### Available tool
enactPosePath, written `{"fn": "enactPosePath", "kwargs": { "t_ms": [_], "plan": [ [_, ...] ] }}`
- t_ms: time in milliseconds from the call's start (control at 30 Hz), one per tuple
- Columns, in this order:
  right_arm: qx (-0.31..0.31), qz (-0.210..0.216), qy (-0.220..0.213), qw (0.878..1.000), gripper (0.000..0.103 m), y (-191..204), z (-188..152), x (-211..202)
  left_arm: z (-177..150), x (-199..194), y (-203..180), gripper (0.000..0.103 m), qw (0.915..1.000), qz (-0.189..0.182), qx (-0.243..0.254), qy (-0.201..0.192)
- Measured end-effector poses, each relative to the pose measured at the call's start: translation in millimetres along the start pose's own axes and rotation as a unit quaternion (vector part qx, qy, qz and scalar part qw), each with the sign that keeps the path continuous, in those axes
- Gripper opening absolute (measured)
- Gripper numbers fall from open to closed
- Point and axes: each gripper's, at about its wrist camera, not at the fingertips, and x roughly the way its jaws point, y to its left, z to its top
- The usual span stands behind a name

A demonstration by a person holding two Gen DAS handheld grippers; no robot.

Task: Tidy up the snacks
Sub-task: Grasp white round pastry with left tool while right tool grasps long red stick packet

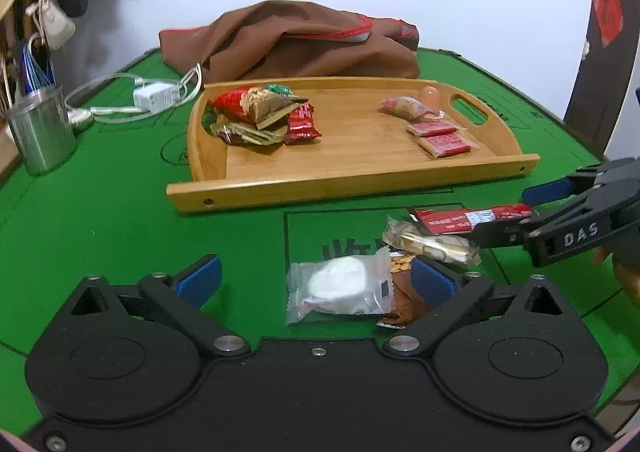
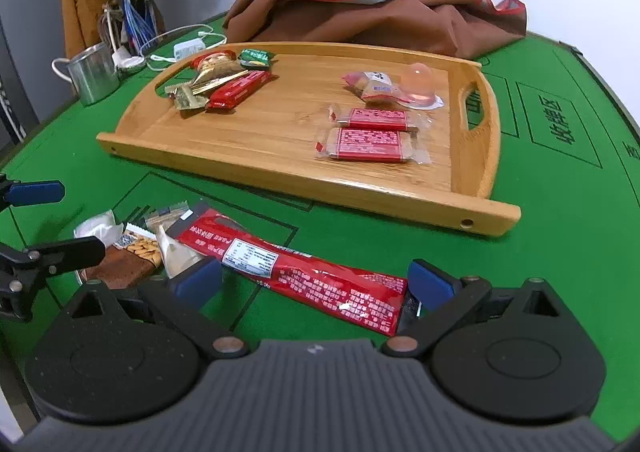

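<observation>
Snacks are about half sorted, I'd say. On the wooden tray (image 2: 280, 188), going left to right, a heap of wrappers (image 2: 218, 82) sits at the left end, and at the right end lie a pink packet (image 2: 370, 86), a jelly cup (image 2: 420, 86) and two red biscuit packs (image 2: 370, 132).

Still loose on the green surface (image 2: 540, 252), near its front edge: a white cake packet (image 1: 340, 286), a nut bar (image 2: 134, 256), a pale packet (image 1: 432, 244) and a long red bar (image 2: 296, 266).

The left gripper (image 1: 316, 276) has its jaws spread, the white packet between them, untouched. The right gripper (image 2: 316, 280) is also spread, straddling the red bar without pinching it.

Behind the tray a brown bag (image 2: 372, 8) lies slumped. At the surface's left edge are a steel cup (image 1: 42, 130) and a charger (image 1: 156, 98). The tray's front rim stands between the loose snacks and their place.
</observation>
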Motion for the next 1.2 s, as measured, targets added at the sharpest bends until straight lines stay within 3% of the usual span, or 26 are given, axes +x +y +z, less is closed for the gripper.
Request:
{"fn": "enactPosePath", "kwargs": {
  "t_ms": [267,433,533,733,1200],
  "plan": [
    [-0.023,0.001,-0.004,1.000,0.103,8,2,2,-2,7,9,0.084,0.9977,-0.042,-0.046,0.026],
    [-0.021,0.001,-0.004,1.000,0.103,9,2,6,-2,9,10,0.061,0.9975,-0.038,-0.054,0.027],
    [-0.034,-0.010,-0.006,0.999,0.103,15,-1,8,-2,9,9,0.055,0.9975,-0.043,-0.050,0.026],
    [-0.043,-0.002,-0.009,0.999,0.101,25,-5,7,-2,8,8,0.051,0.9979,-0.039,-0.046,0.023],
    [-0.029,-0.016,-0.024,0.999,0.060,36,-3,0,-7,8,6,0.056,0.9985,-0.032,-0.044,0.009]
  ]
}}
